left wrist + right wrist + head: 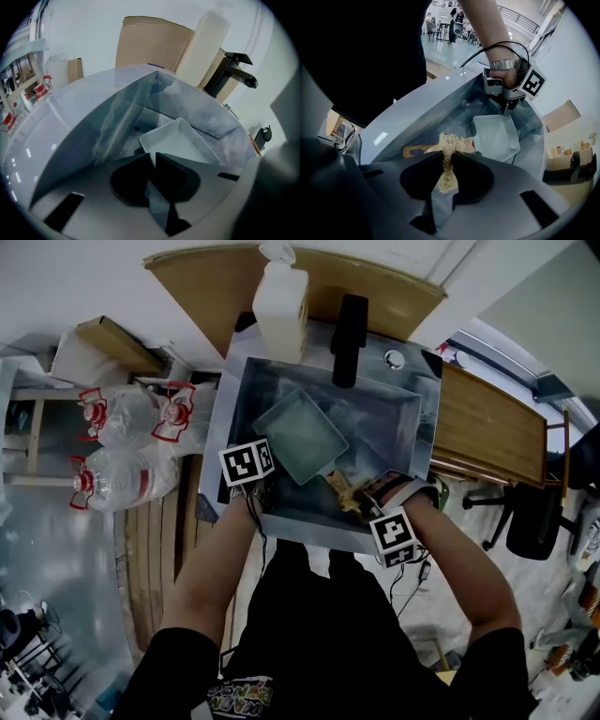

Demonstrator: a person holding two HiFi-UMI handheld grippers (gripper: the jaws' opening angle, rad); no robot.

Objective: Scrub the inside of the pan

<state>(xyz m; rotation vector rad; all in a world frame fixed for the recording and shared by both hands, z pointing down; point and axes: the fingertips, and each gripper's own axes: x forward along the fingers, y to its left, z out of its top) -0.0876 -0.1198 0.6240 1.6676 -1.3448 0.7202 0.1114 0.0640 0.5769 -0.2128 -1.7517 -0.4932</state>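
Clearly the scrubbing proper was not under way at this moment. The pan (302,435), a pale rectangular tray, sat in the sink (427,418) around its middle, turned so that one corner pointed at the sink's near-left corner. The left gripper (270,484) had that corner: in the left gripper view its fingers (140,161) were drawn close together with the pan's rim pinched between them, so the pan was steadied and seemingly tipped up a little on that side.

The right gripper (354,498) was at the near edge of the sink, just beside the pan's near-right side and not over it. Its fingers (466,164) were pressed on a tan fibrous scrubber (446,145), the tuft standing up between them. A brown wooden piece (419,149) lay on the sink floor beside the tuft; whether it belonged to the scrubber could not be told.

As a judgement: the preparation was done, pan gripped and scrubber in hand, but the scrubber was outside the pan and touching none of its inner surface. The inside looked plain and pale, with no foam or dirt that could be made out, so how much of it had been worked was unclear. What was left was to bring the scrubber over the rim and rub the floor and walls.
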